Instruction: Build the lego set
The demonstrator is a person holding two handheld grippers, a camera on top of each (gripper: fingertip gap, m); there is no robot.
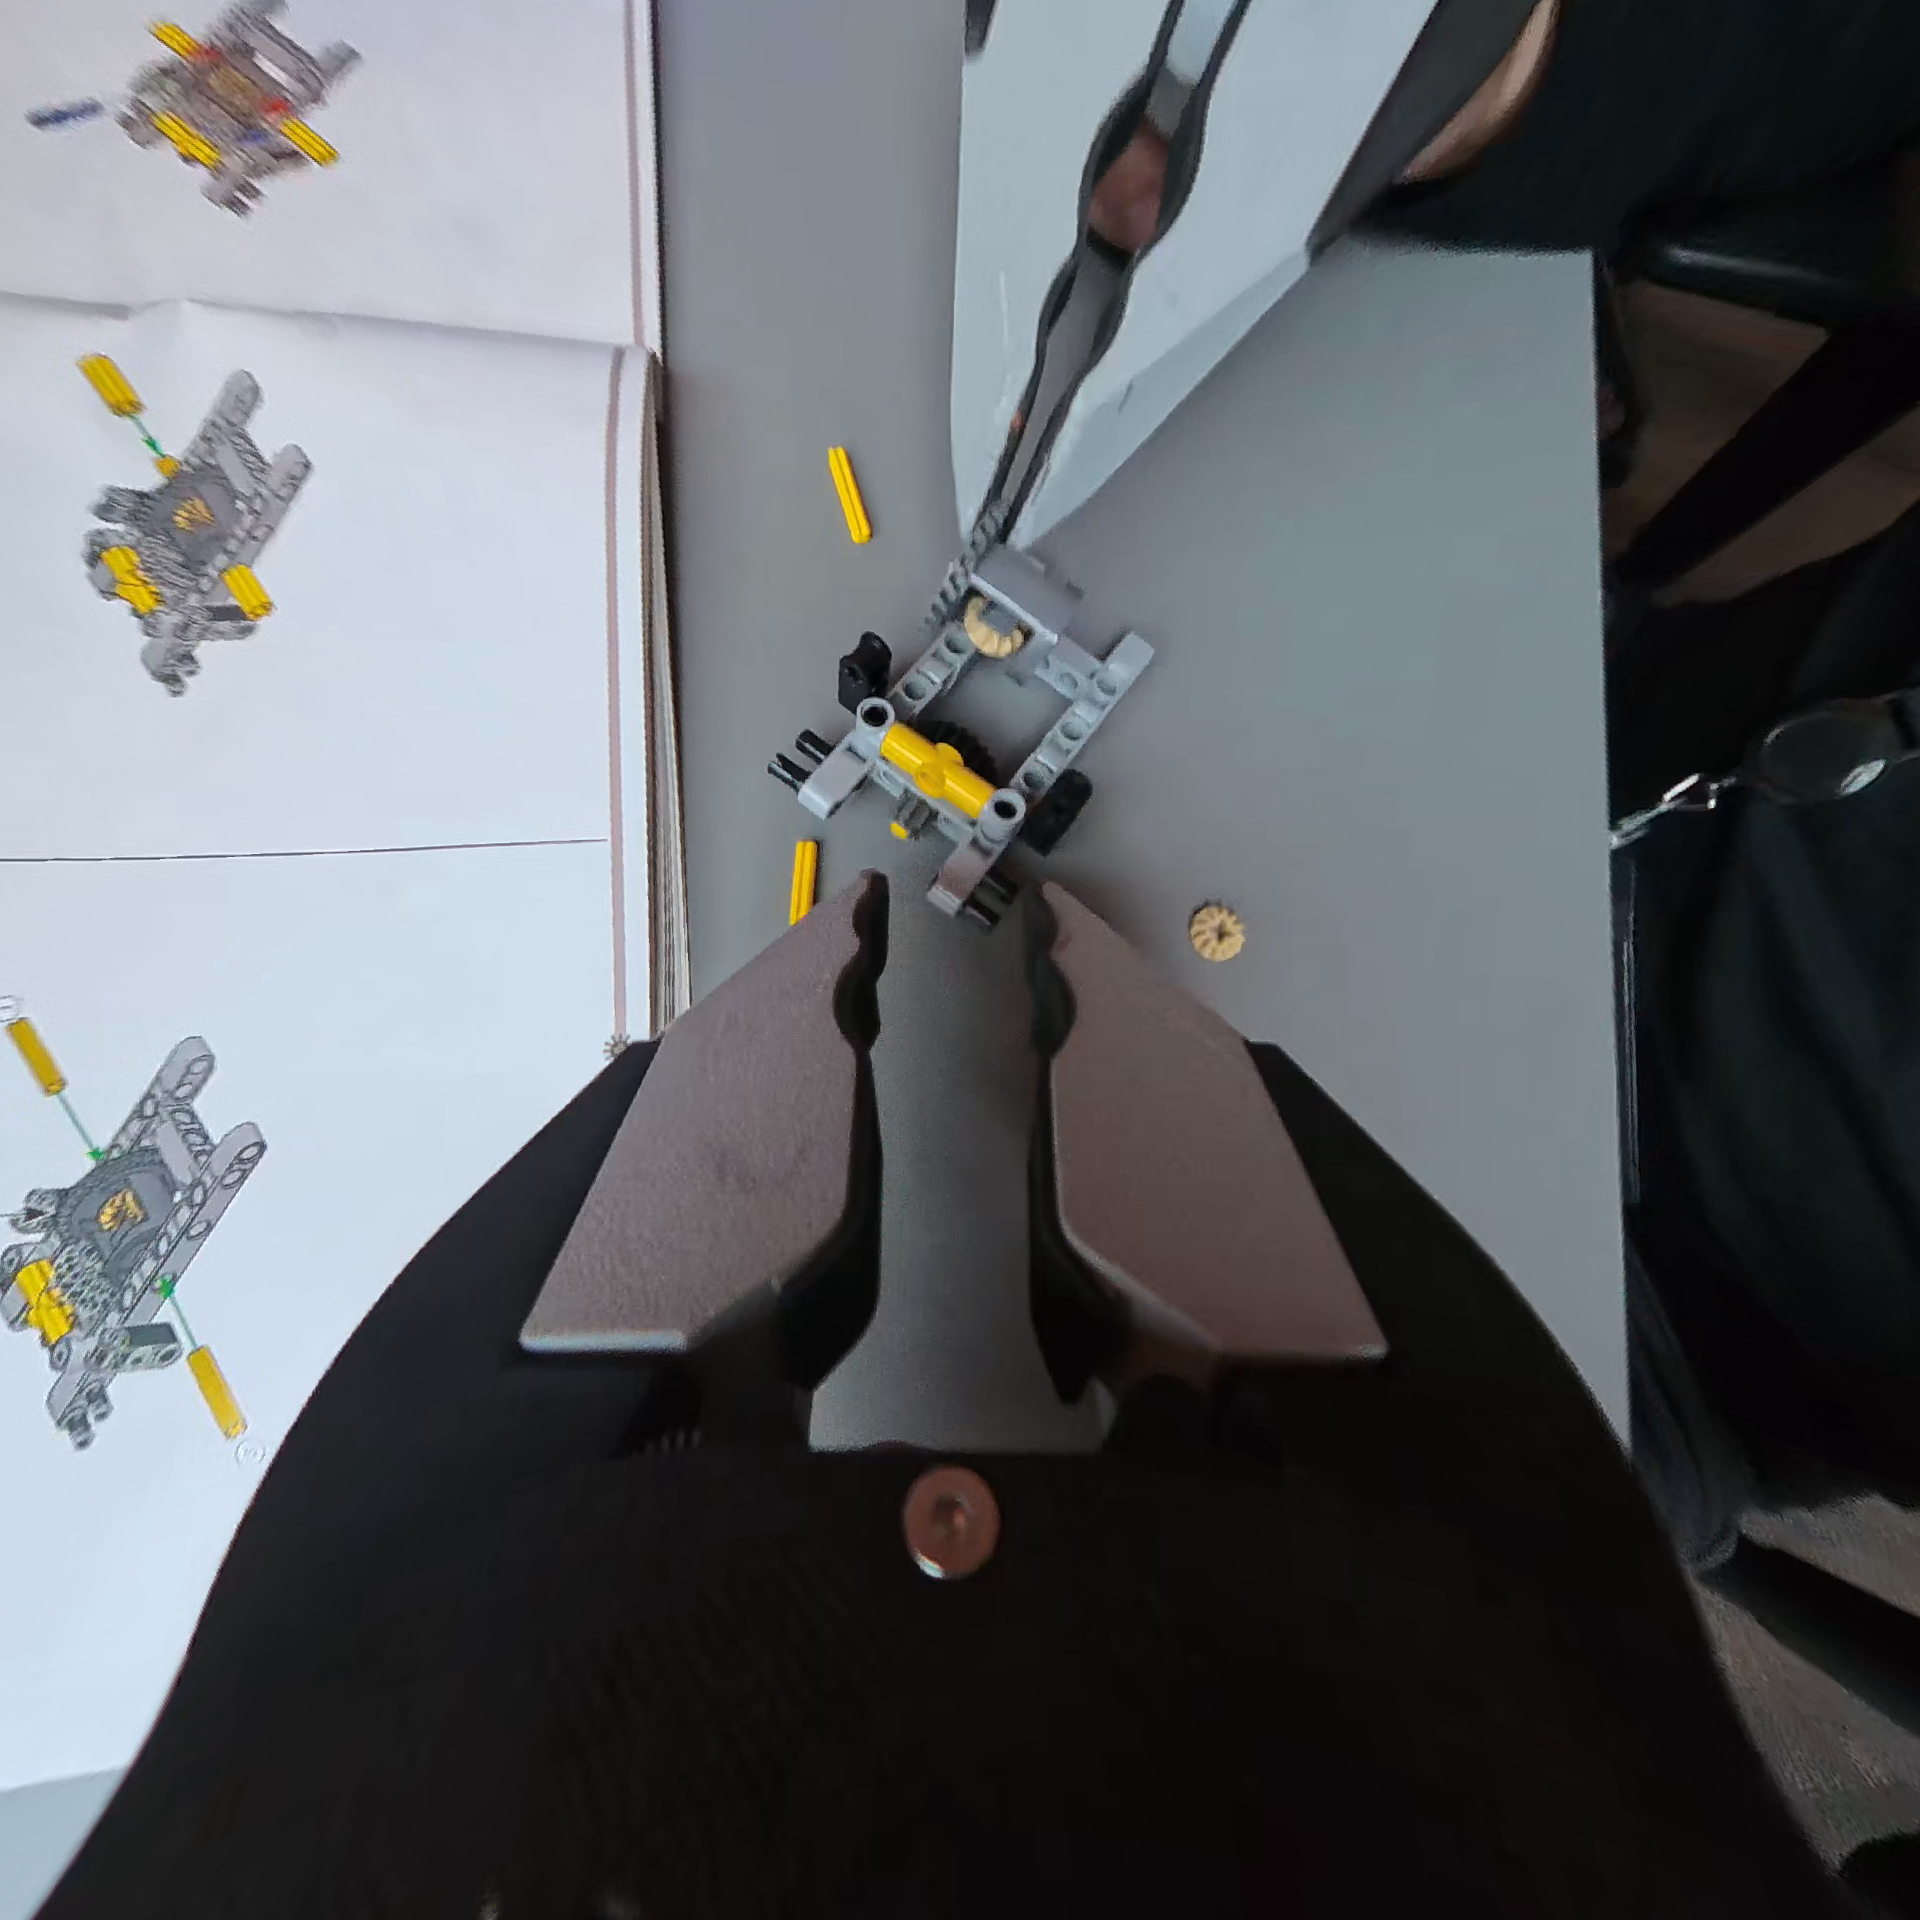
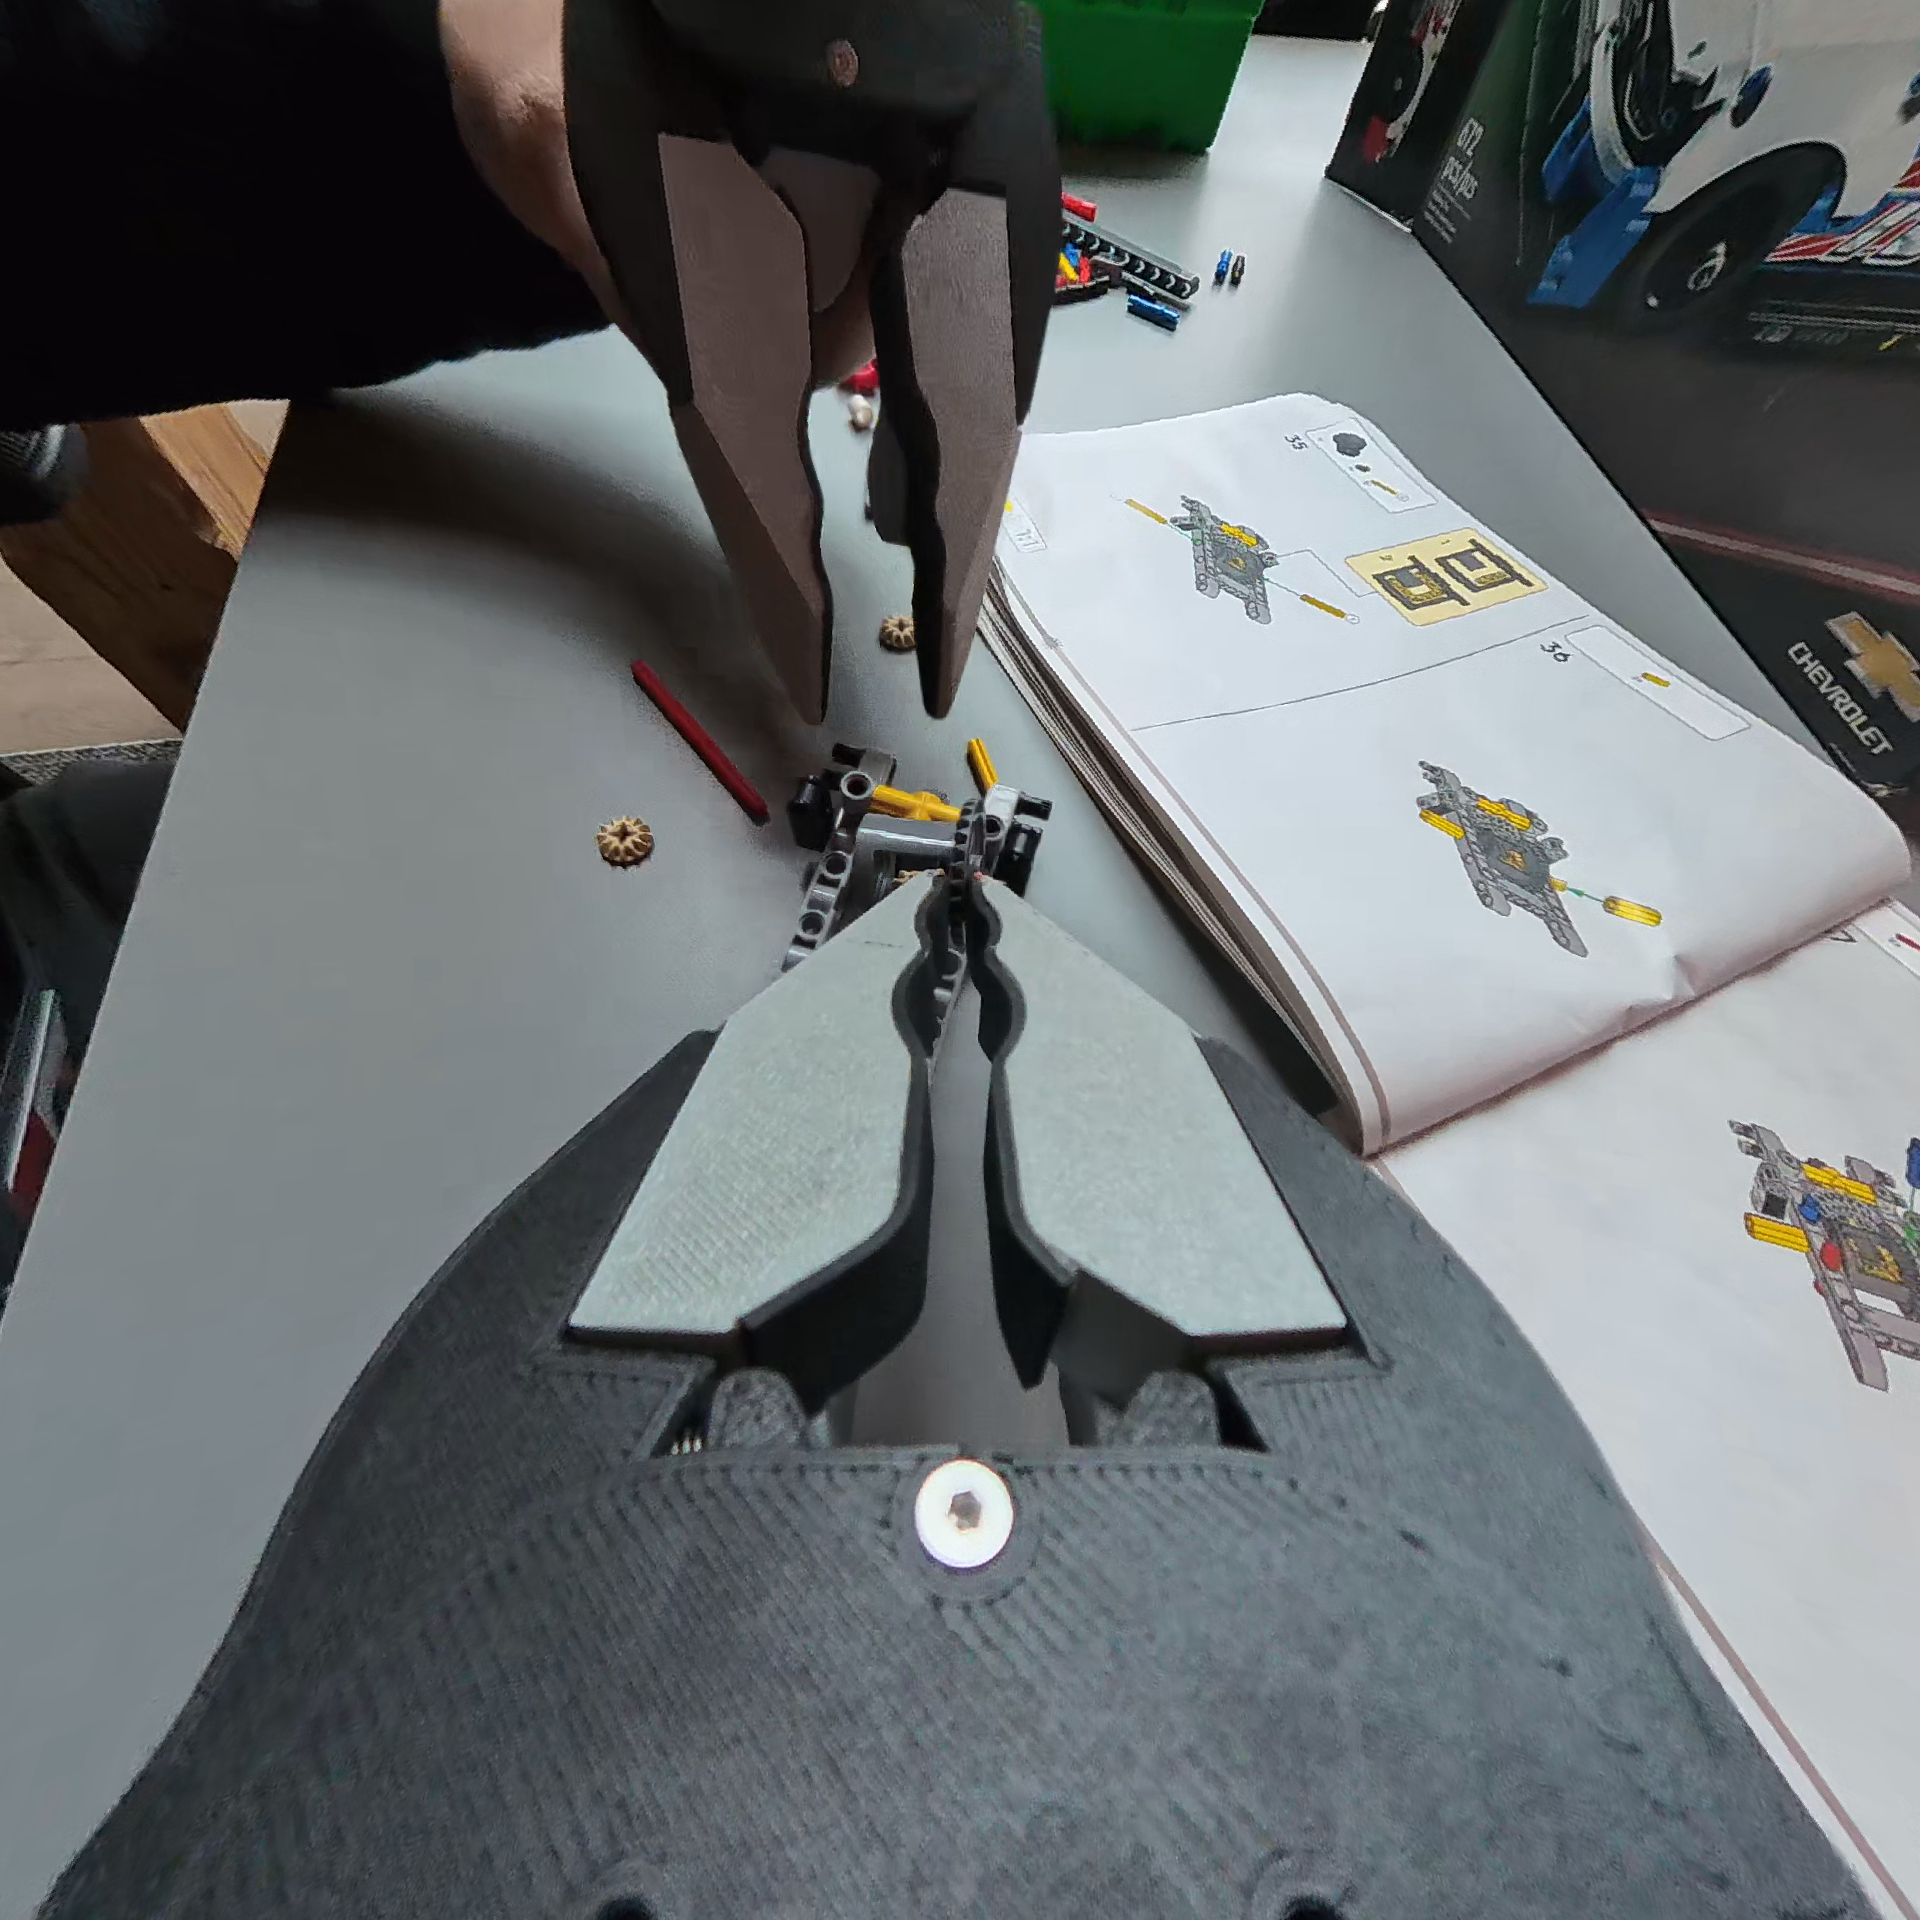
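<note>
The right hand-held gripper (image 2: pixel 961 883) is clamped on one grey beam of the lego frame (image 1: pixel 977 727), which rests on the counter (image 1: pixel 1351 727). The left hand-held gripper (image 1: pixel 956 899) hovers just beside the frame, jaws apart (nothing between them). A tan gear (image 1: pixel 1217 931) lies near the frame; the instruction booklet (image 2: pixel 1455 779) lies farther off.

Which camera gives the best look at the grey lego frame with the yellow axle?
The left wrist view: the grey lego frame lies in full sight on the table, yellow axle facing the camera. In the right wrist view the right tongs grip it and cover its near end.
</note>
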